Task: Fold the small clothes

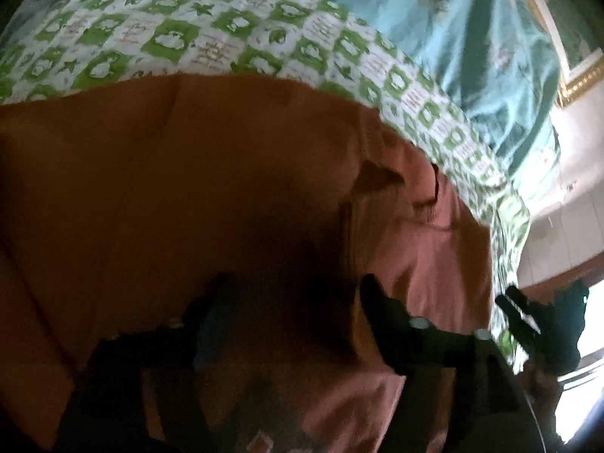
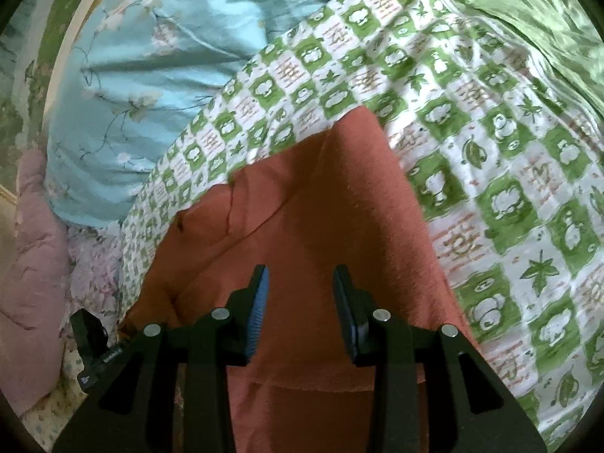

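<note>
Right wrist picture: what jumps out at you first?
The big rust-orange garment fills the middle, lying on a green-and-white patterned sheet. The right tongs hang open just above it, blue pads showing. A pale blue flowery pillow sits at upper left.

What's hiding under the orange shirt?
The orange shirt lies on a green and white checked blanket, which shows all around it. Anything else beneath the shirt is covered, so I can't tell.
</note>
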